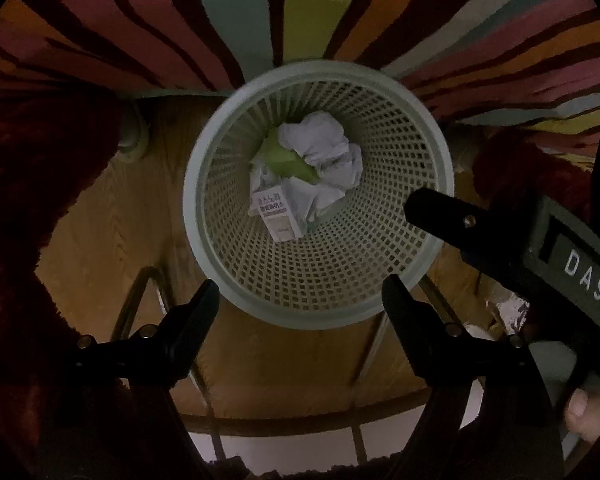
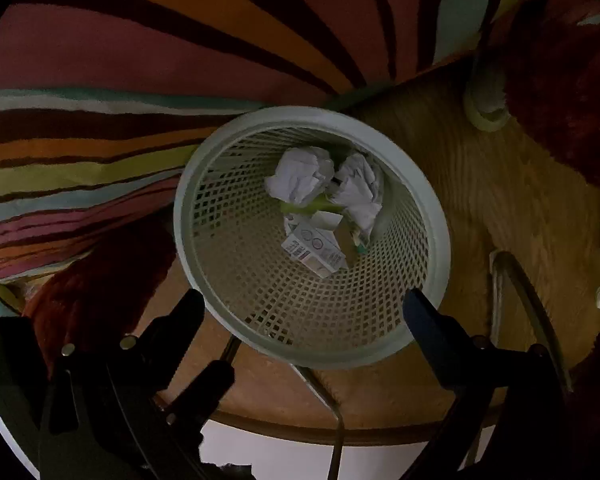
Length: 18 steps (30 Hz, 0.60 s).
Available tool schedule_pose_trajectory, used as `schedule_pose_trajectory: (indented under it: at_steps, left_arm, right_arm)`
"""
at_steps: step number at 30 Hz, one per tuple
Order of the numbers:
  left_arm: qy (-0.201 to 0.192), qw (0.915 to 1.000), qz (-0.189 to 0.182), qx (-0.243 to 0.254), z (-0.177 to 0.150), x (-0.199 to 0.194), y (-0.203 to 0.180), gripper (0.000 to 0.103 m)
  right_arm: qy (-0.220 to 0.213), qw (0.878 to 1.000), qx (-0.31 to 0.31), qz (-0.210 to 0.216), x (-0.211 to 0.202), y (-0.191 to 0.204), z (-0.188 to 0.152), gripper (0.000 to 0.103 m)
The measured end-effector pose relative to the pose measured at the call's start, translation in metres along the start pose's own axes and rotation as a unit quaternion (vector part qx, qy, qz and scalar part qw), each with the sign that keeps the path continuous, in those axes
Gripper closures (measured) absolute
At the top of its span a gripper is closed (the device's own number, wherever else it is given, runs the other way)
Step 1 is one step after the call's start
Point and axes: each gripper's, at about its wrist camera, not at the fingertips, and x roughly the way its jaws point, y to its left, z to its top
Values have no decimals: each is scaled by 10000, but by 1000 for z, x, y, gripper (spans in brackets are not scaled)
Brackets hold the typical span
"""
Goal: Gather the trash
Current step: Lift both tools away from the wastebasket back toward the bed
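A pale mesh wastebasket (image 1: 400,208) stands on a wooden floor, seen from above in both views (image 2: 384,280). Inside lie crumpled white paper (image 1: 324,152) (image 2: 300,178), a green scrap (image 1: 288,158) and a small printed carton (image 1: 278,216) (image 2: 320,254). My left gripper (image 1: 300,292) is open and empty, hovering over the basket's near rim. My right gripper (image 2: 304,308) is open and empty, also over the near rim. The right gripper's black finger (image 1: 440,208) reaches into the left wrist view from the right.
A striped multicoloured rug (image 1: 236,20) (image 2: 140,60) lies beyond the basket. Dark red fuzzy fabric (image 1: 24,200) (image 2: 572,100) flanks the floor. Metal chair legs (image 2: 520,280) and a round foot (image 2: 486,112) stand nearby.
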Motion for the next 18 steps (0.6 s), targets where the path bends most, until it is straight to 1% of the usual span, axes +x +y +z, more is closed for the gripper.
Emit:
schedule_pose_trajectory:
  at_steps: [4,8,12,14,16,18]
  left_arm:
    - [-241,9996,-102,-84,-5,-16,4,22]
    - [-532,9982,-228,-134,-13,-36,9,22]
    - [-870,9956,-355,37,-23,-61,11,22]
    - [-1096,9931,-373,178,-29,-76,9,22]
    - [-1415,9886,-423,287,-34,-95,7,22]
    - [-1759,9824,-500,384,-38,-115,6,22]
  right_arm:
    - [-227,9994,-252,91,-16,8,-7,8]
    - [-469,9968,-641,49,-41,21,-18,8]
    - [-797,9909,-1088,-30,-68,32,-32,8]
    - [-958,9873,-1265,-5,-84,37,-38,8]
    - [-1150,9828,-1447,42,-104,42,-43,8]
    - [-1412,9768,-1601,198,-126,50,-46,8]
